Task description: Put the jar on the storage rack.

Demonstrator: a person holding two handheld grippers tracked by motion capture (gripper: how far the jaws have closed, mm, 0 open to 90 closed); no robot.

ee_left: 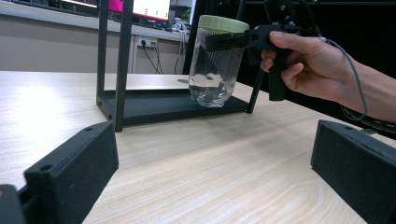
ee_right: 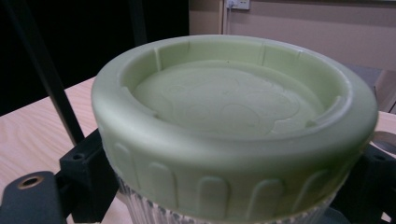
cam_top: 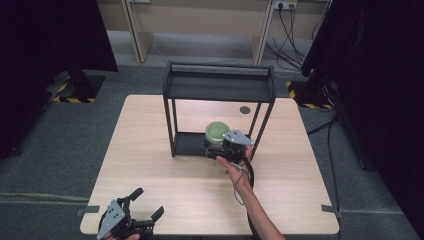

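Two grippers are in play, but only one is doing any work: the right gripper [cam_top: 216, 148] has its black jaws closed around the clear ribbed jar [ee_left: 215, 70] just under its pale green screw lid [ee_right: 233, 116], while the left gripper [cam_top: 145, 210] hangs idle near the front left corner of the wooden table [cam_top: 150, 165], jaws spread wide and holding nothing. The jar sits at the lower shelf [ee_left: 163, 105] of the black metal rack [cam_top: 220, 82], toward its right end, and leans a little toward the hand [ee_left: 308, 63] that grips it. From the left gripper view its base looks to touch the shelf or hang just above it; I cannot tell which. I would judge this the step of moving the jar at the lower shelf, either setting it in or taking it out, and the pictures alone do not settle the direction. Whichever it is, the next move calls for keeping the jar level and steering it clear of the rack's right front post [ee_left: 256, 95], which stands just beside the gripper, without letting the hold on the ribbed glass slip.
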